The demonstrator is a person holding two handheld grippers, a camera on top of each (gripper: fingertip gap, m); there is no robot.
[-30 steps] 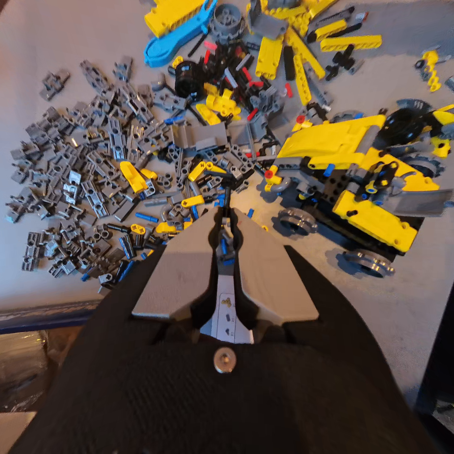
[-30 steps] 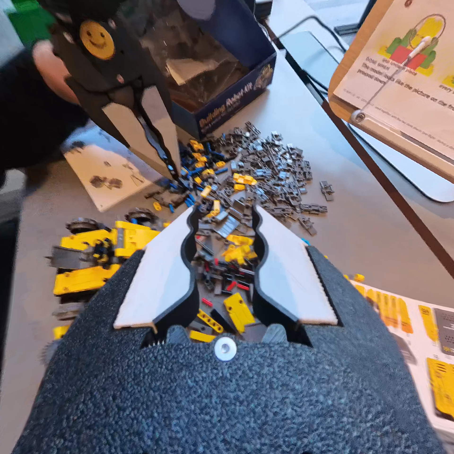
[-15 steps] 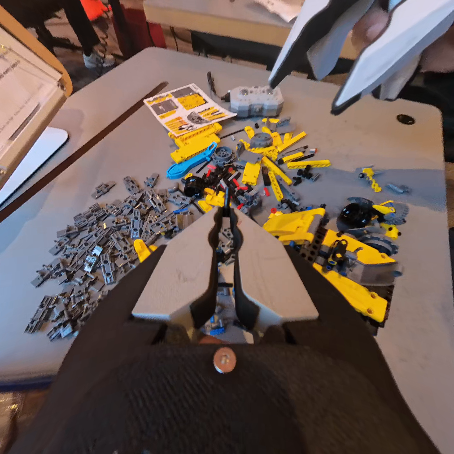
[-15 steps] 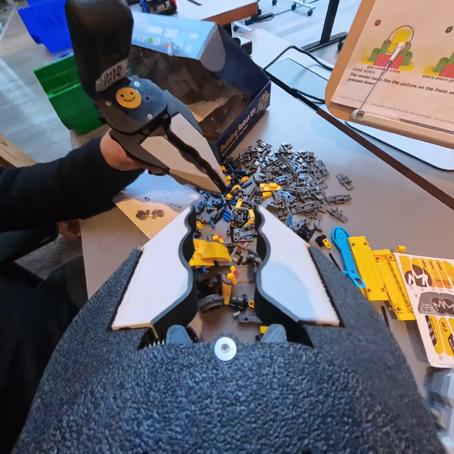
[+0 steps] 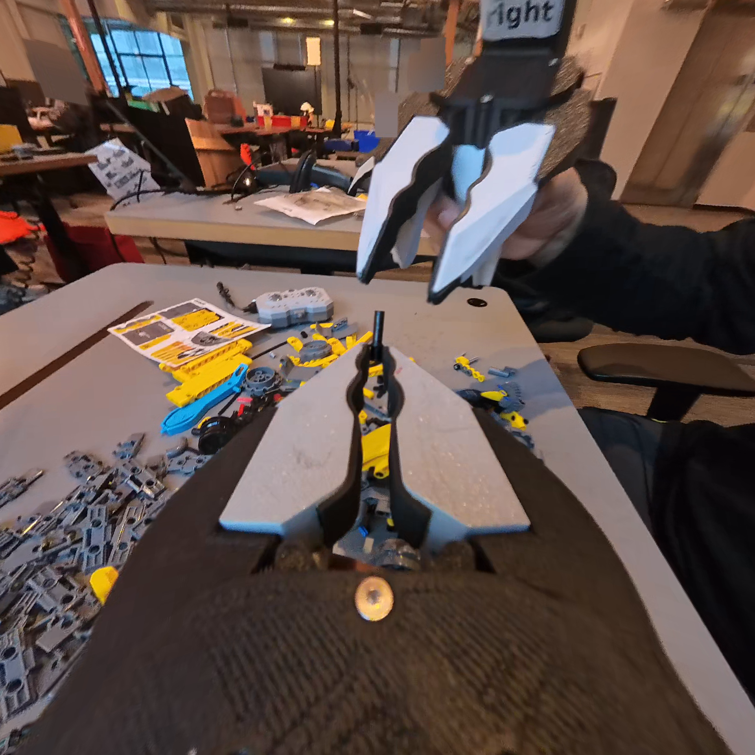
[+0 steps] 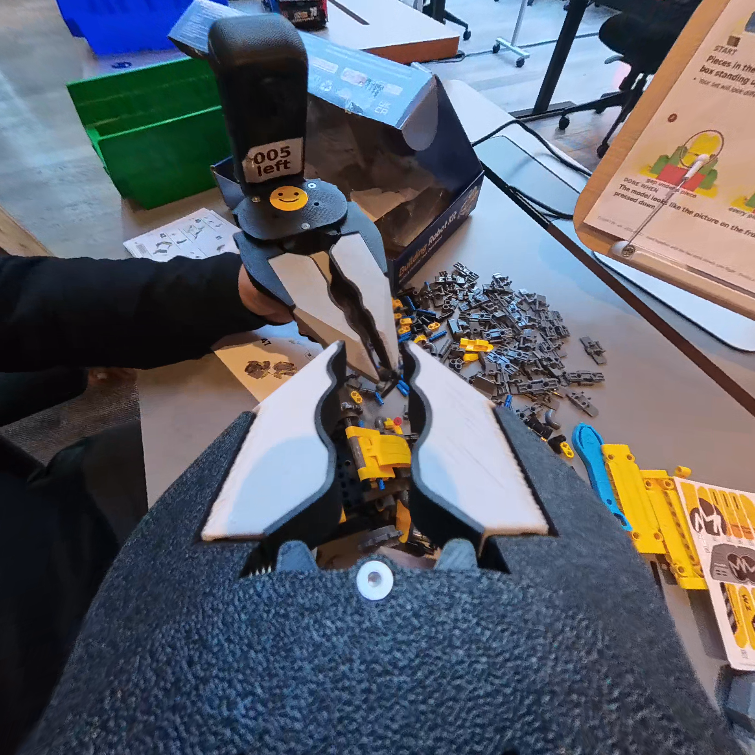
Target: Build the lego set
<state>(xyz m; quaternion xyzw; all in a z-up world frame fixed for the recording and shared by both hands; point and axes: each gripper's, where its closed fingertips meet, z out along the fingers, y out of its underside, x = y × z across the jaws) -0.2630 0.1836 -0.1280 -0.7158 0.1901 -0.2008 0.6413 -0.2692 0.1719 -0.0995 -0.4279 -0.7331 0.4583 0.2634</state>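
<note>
1. While the left claw (image 5: 376,354) pinches a thin black rod (image 5: 378,329) above the desk (image 5: 73,392), keep it steady.
2. Right claw (image 5: 398,288) hangs just above, parted and empty.

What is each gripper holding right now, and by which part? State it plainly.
The left gripper is shut on a thin black axle, pinched at its lower end so the rest sticks out past the tips. The right gripper is open and holds nothing.

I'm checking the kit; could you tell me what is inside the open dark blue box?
Inside the dark blue box only crumpled clear plastic bags show; anything beneath them is covered.
</note>
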